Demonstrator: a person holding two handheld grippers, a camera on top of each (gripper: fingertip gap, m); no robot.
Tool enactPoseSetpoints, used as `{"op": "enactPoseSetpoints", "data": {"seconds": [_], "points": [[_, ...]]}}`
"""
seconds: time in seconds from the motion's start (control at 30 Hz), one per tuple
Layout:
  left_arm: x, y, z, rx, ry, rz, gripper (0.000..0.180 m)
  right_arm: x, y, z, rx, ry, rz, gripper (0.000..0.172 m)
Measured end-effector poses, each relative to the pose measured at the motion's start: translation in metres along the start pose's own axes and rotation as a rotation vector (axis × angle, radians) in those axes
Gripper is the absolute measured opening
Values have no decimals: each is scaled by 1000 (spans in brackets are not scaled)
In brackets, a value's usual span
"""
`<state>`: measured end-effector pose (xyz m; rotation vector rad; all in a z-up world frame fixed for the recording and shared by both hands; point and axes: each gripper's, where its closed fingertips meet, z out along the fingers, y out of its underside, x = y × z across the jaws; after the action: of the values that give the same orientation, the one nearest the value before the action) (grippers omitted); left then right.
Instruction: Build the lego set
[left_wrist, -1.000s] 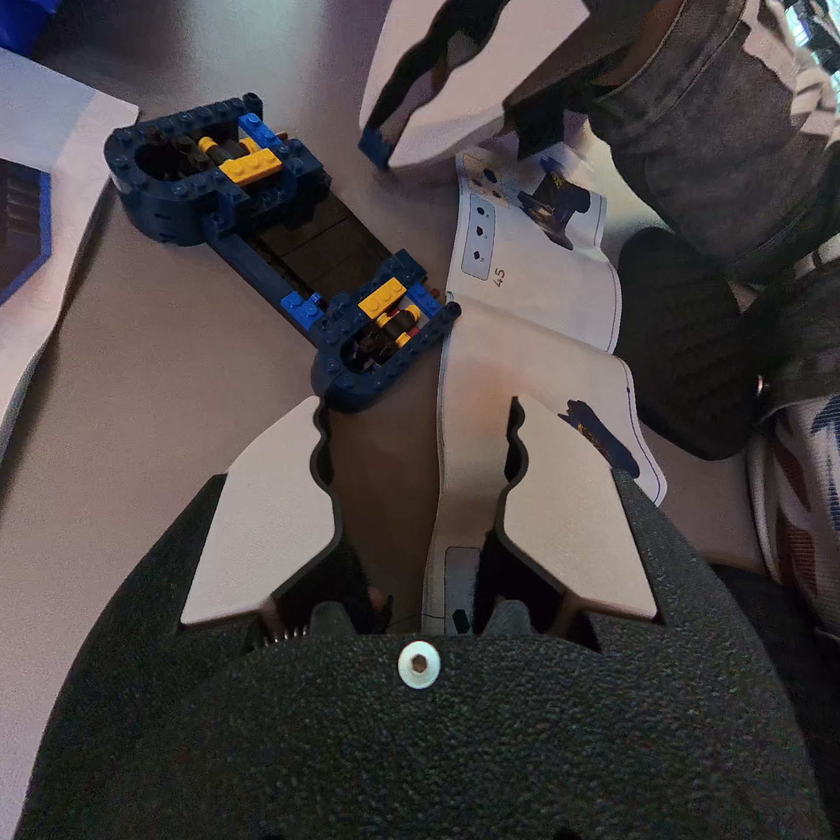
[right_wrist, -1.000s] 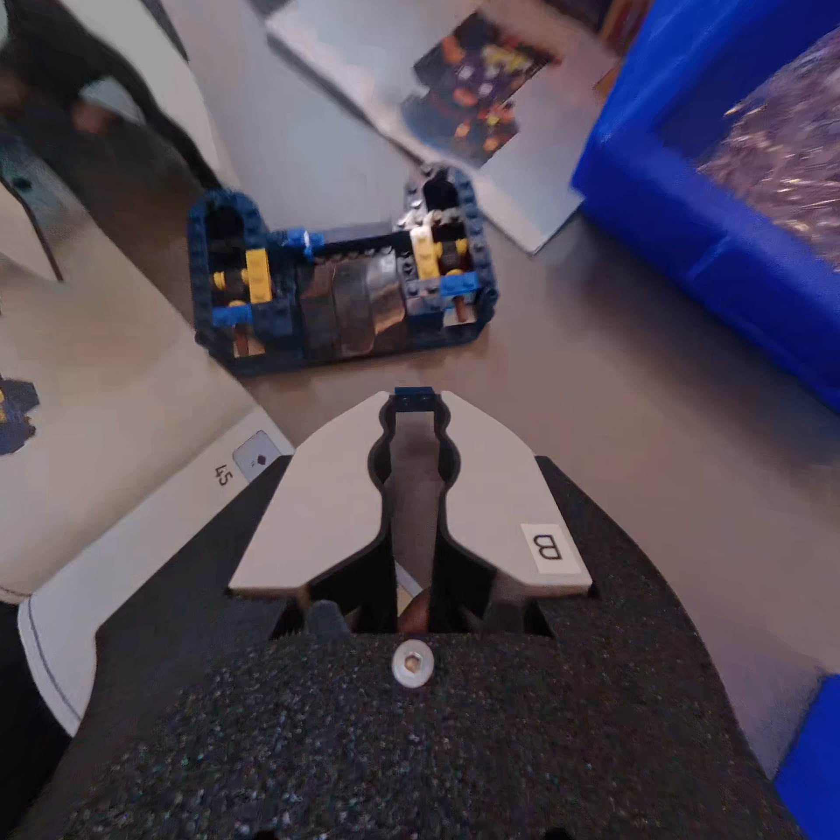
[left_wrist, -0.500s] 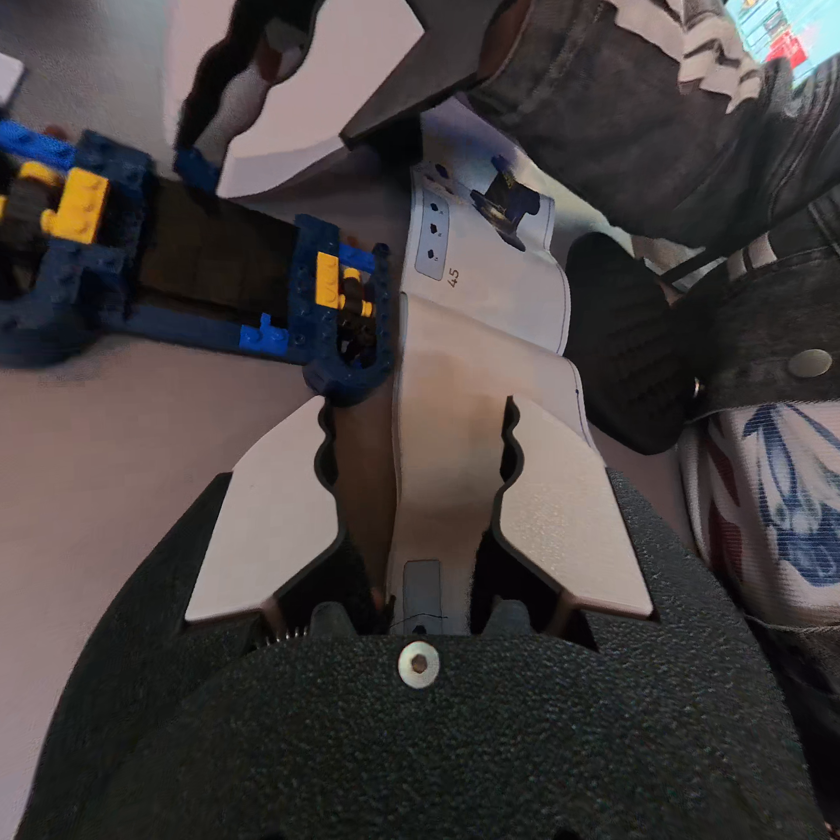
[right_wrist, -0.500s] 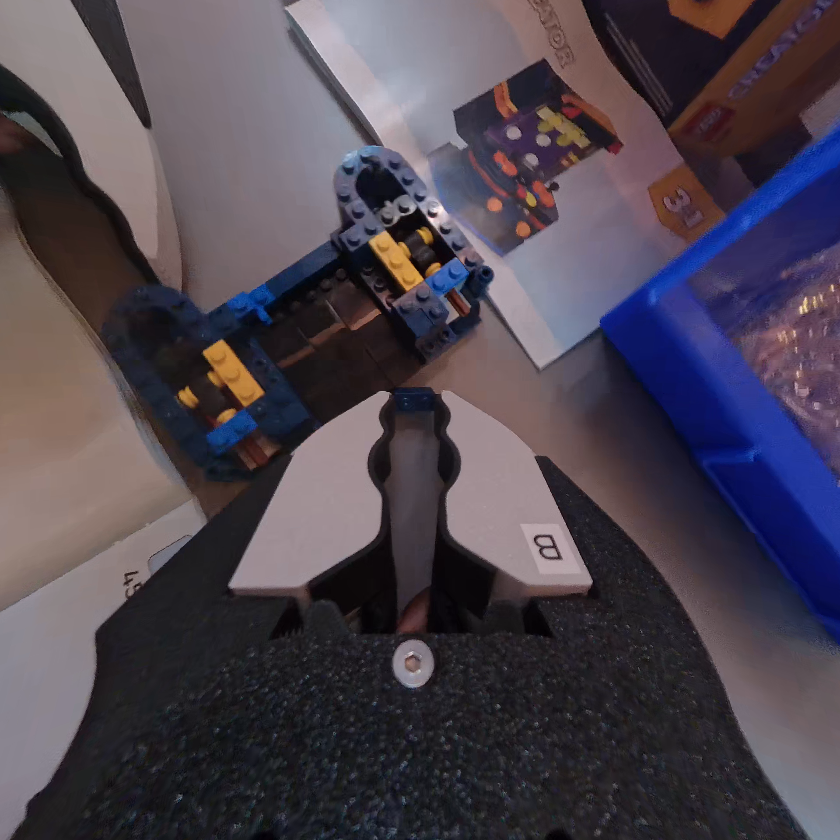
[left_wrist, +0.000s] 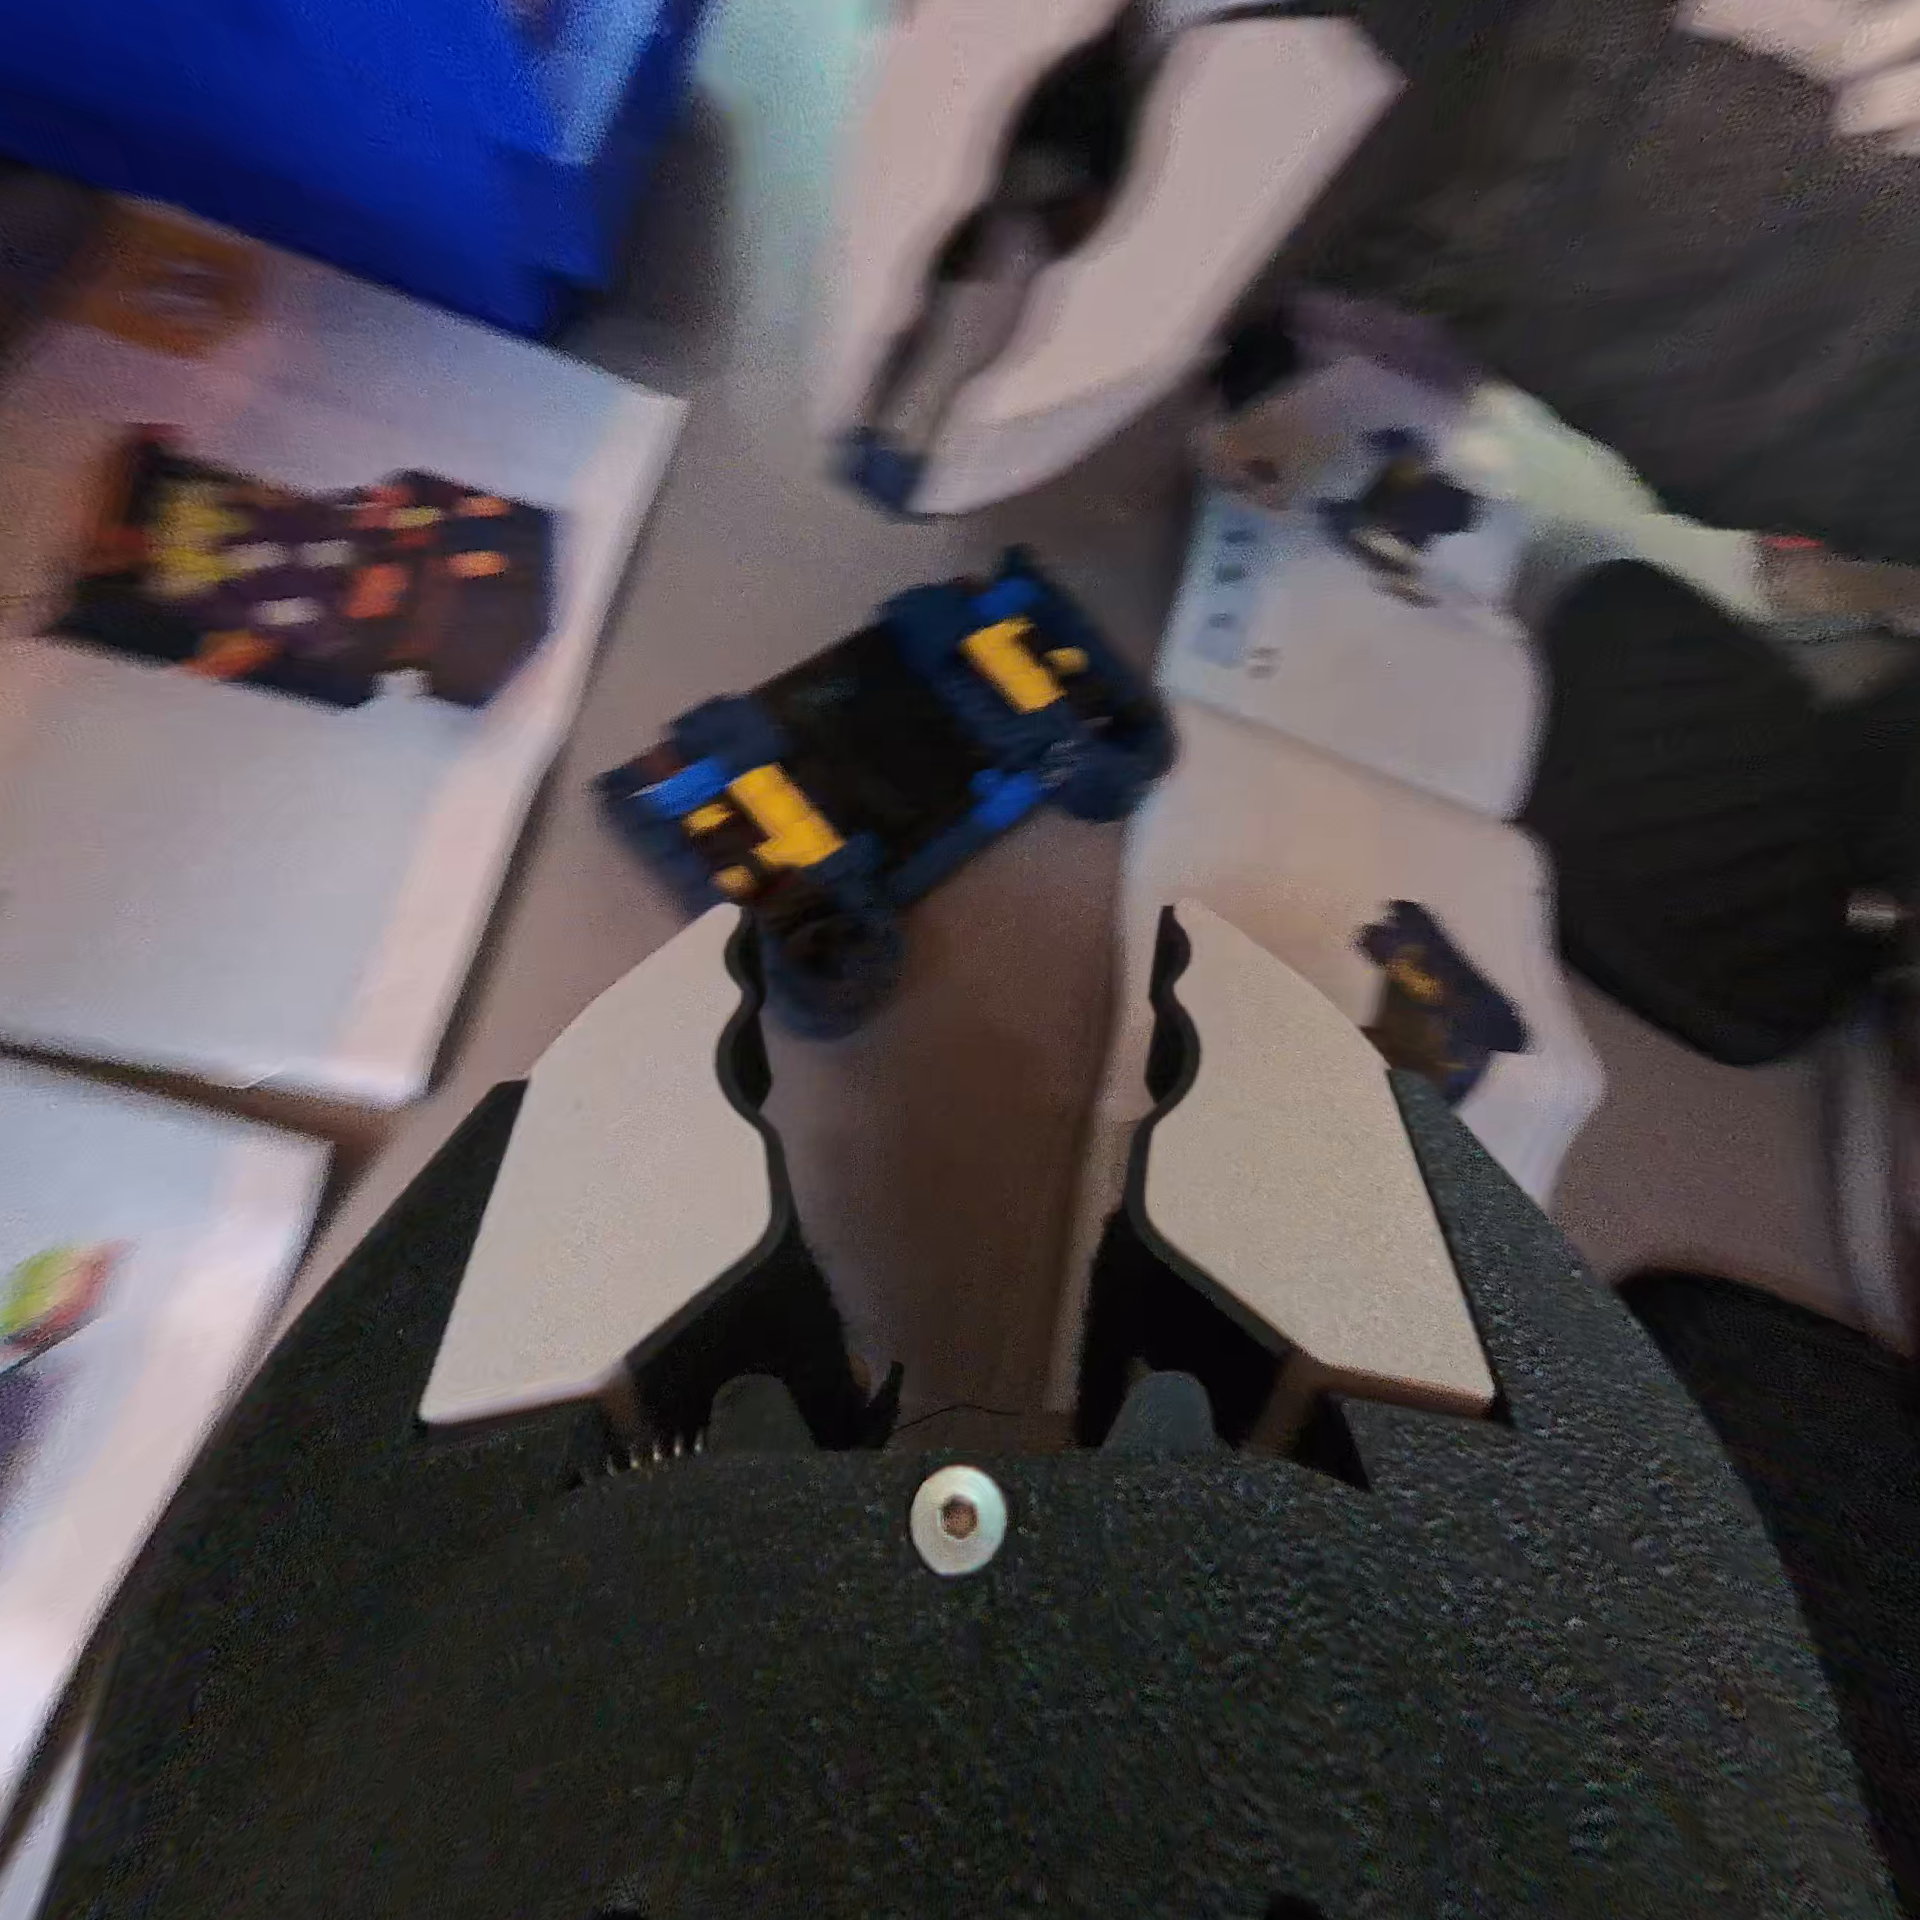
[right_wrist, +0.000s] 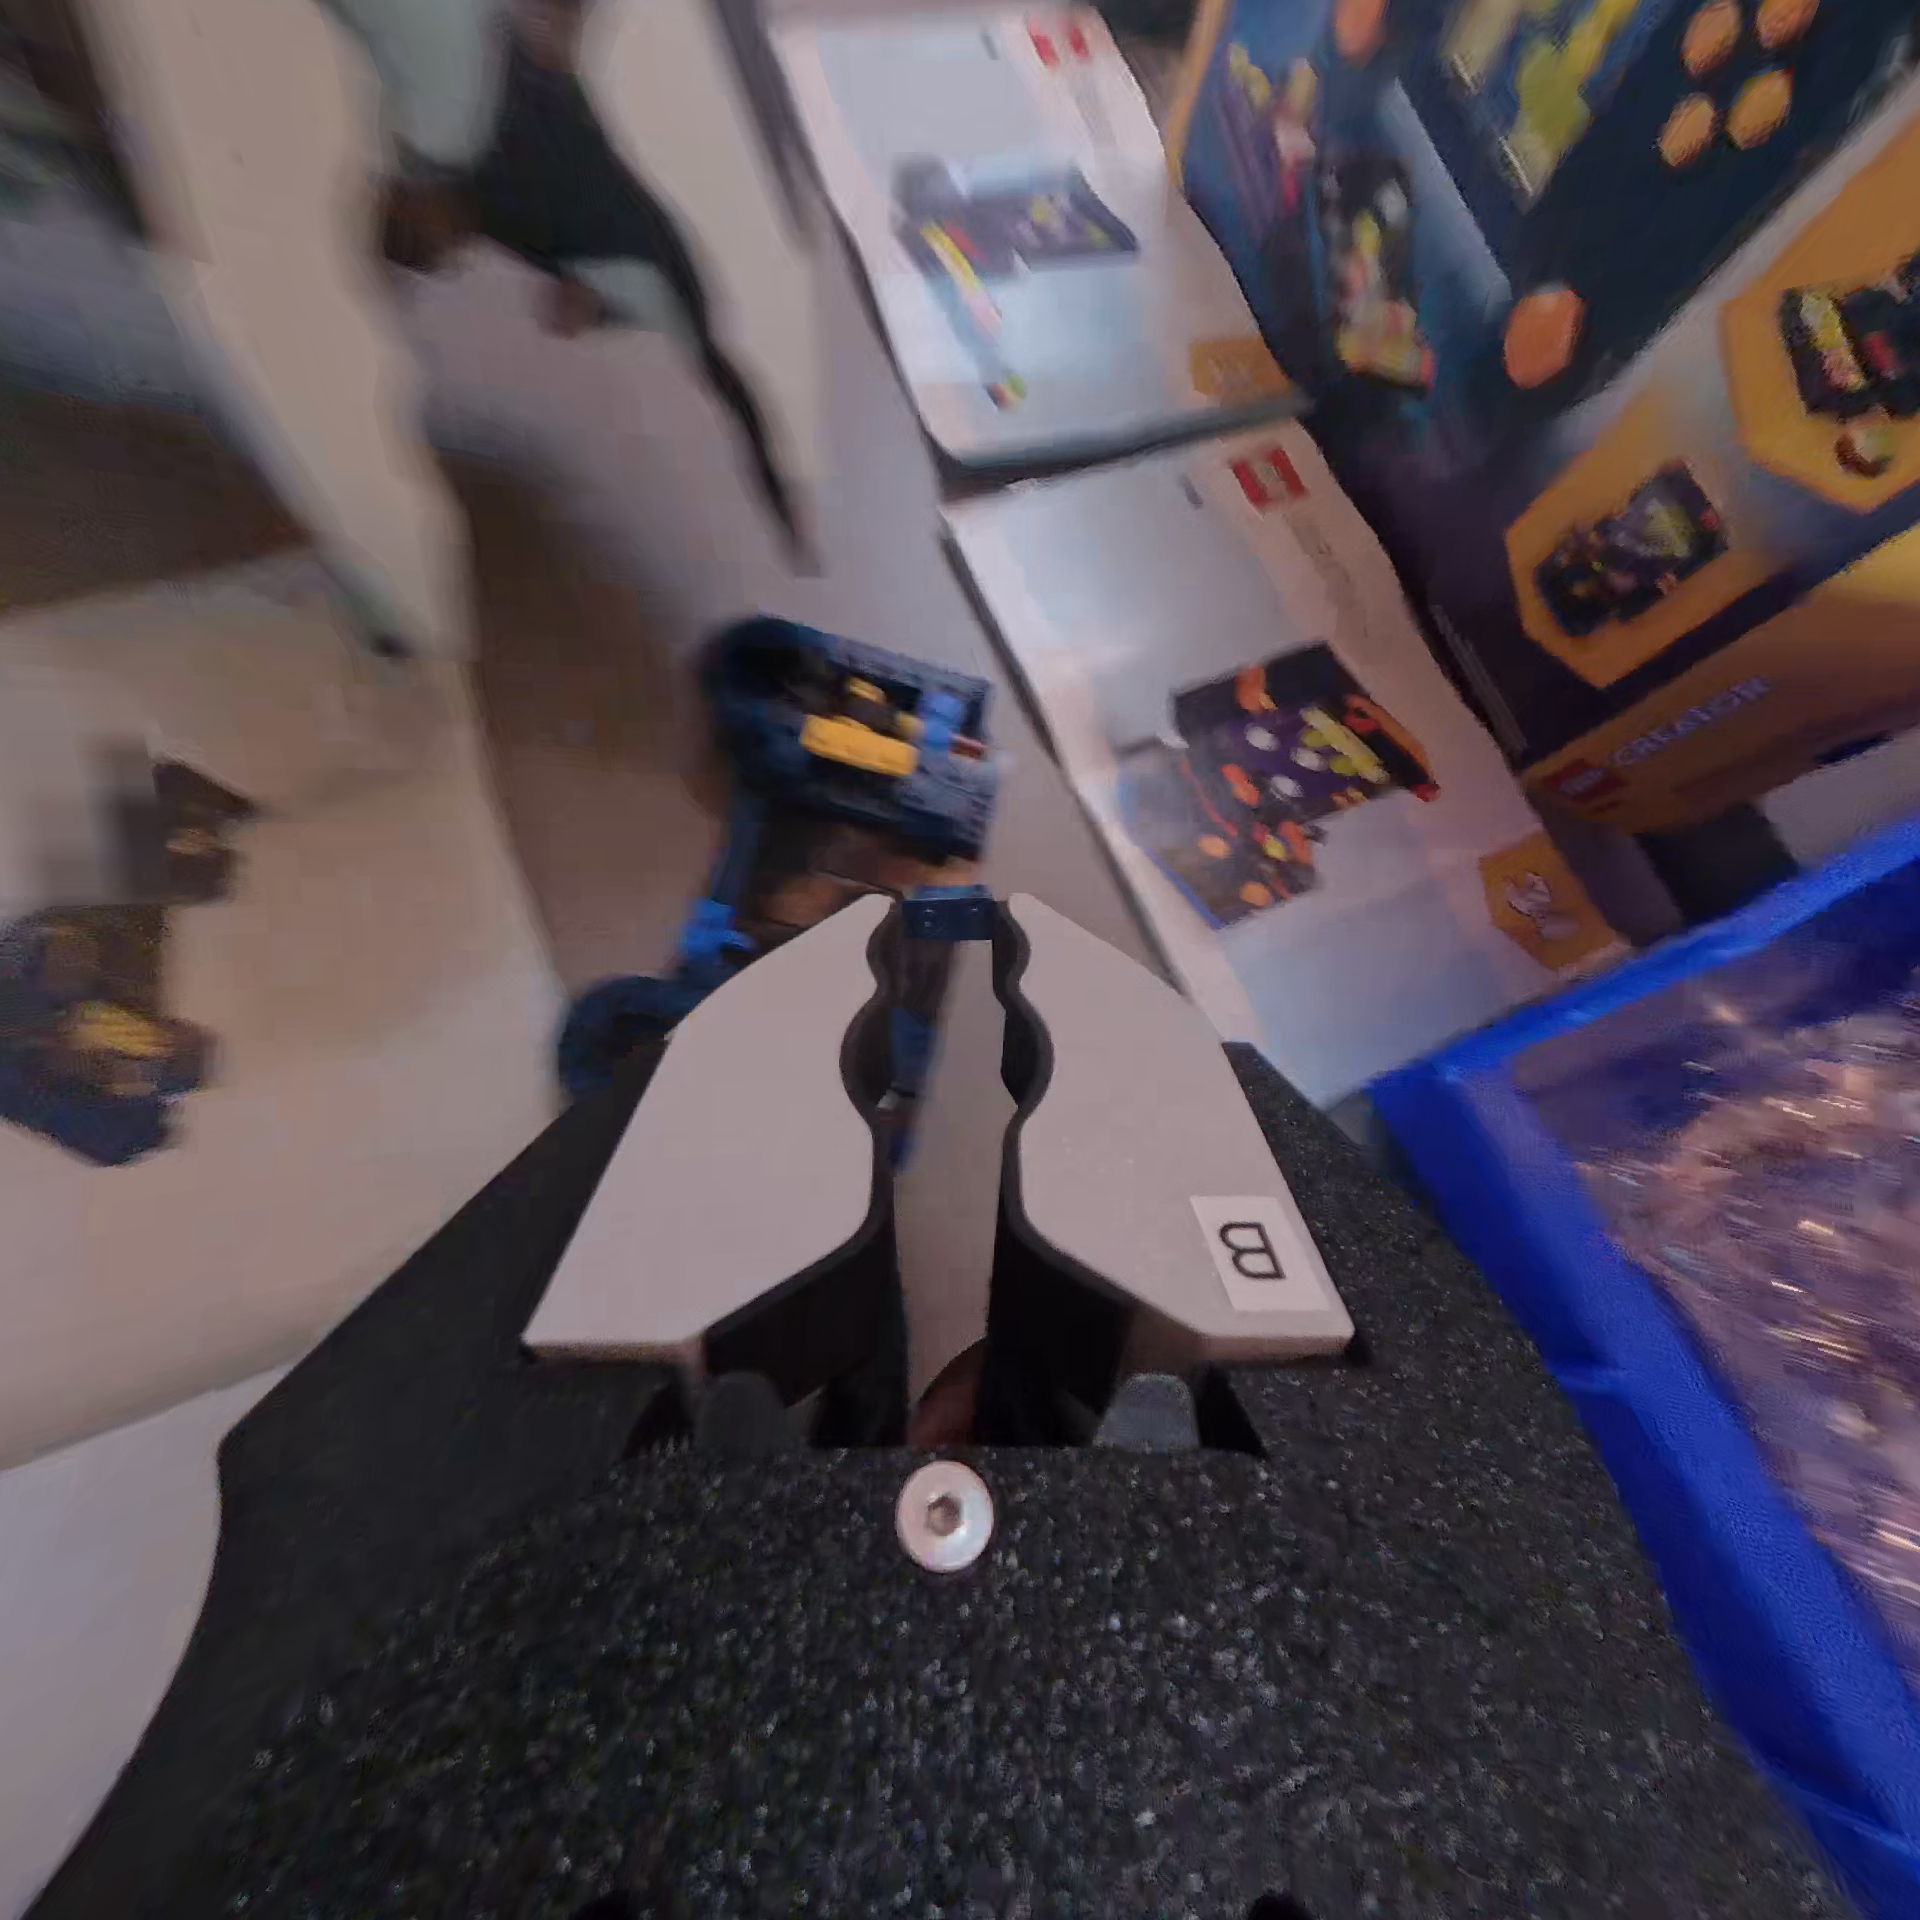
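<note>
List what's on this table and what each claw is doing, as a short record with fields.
Surface: grey table
Left claw: open, holding nothing, just short of the brick model
Right claw: shut on a small dark blue brick, above the model
Model: dark blue, black and yellow, lying flat on the table
Papers: open booklet right of the model, closed booklets on its other side
Boxes: printed set boxes
Bin: blue bin of bagged parts
Image quality: both views motion-blurred
</note>
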<state>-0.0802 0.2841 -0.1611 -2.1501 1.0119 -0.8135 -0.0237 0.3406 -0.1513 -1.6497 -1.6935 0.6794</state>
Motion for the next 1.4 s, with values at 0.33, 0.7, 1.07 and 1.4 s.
{"op": "enactPoseSetpoints", "data": {"seconds": [0.33, 0.7, 1.07, 1.4], "points": [[-7, 22, 23, -53, 31, -59, 88, -100, 20, 10, -6, -198, 123, 16], [30, 22, 32, -91, 223, -77, 74, -61, 56, -16, -62, -46, 176, 16], [24, 30, 34, -99, 221, -50, 54, -41, 35, -41, 150, -76, 126, 16], [15, 27, 30, -86, 128, 105, 50, -37, 28, -30, -74, -55, -282, 16]]}}
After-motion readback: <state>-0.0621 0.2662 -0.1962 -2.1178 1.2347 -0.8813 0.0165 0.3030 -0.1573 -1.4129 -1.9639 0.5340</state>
